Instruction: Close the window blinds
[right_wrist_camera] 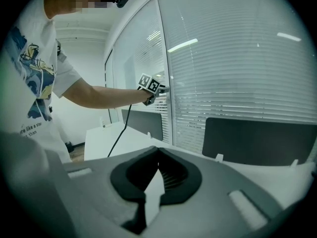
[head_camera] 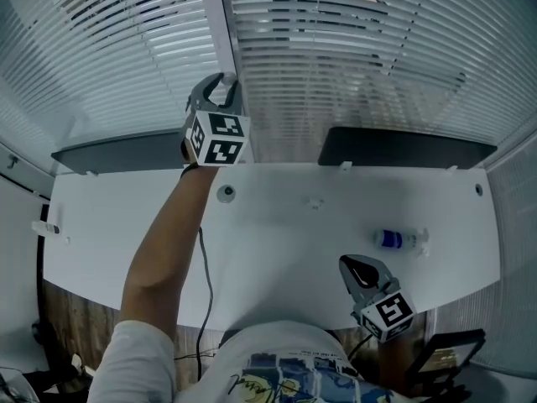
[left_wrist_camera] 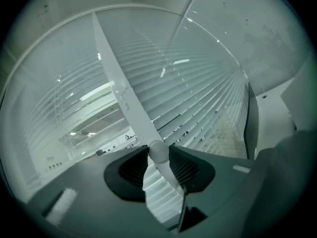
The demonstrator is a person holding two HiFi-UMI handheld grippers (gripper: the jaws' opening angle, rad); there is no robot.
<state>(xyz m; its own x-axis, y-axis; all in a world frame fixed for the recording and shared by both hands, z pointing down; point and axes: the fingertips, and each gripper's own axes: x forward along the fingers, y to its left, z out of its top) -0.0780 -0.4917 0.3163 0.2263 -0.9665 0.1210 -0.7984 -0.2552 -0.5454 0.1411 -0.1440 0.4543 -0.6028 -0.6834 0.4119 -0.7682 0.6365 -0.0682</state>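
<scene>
White slatted blinds (head_camera: 352, 49) cover the windows behind the desk. In the left gripper view their slats (left_wrist_camera: 203, 98) stand partly apart, with gaps showing through. A thin white tilt wand (left_wrist_camera: 121, 90) hangs in front of the window post (head_camera: 216, 23). My left gripper (head_camera: 222, 86) is raised to the post, and its jaws (left_wrist_camera: 158, 152) are shut on the wand's rounded lower part. The right gripper view shows the same gripper (right_wrist_camera: 161, 88) against the post. My right gripper (head_camera: 357, 269) hangs low near the desk's front edge, shut and empty (right_wrist_camera: 157, 150).
The white desk (head_camera: 277, 250) runs below the window, with dark partition panels (head_camera: 403, 148) along its far edge. A small clear bottle with a blue label (head_camera: 401, 240) lies on the desk at the right. A black cable (head_camera: 204, 275) trails from my left arm.
</scene>
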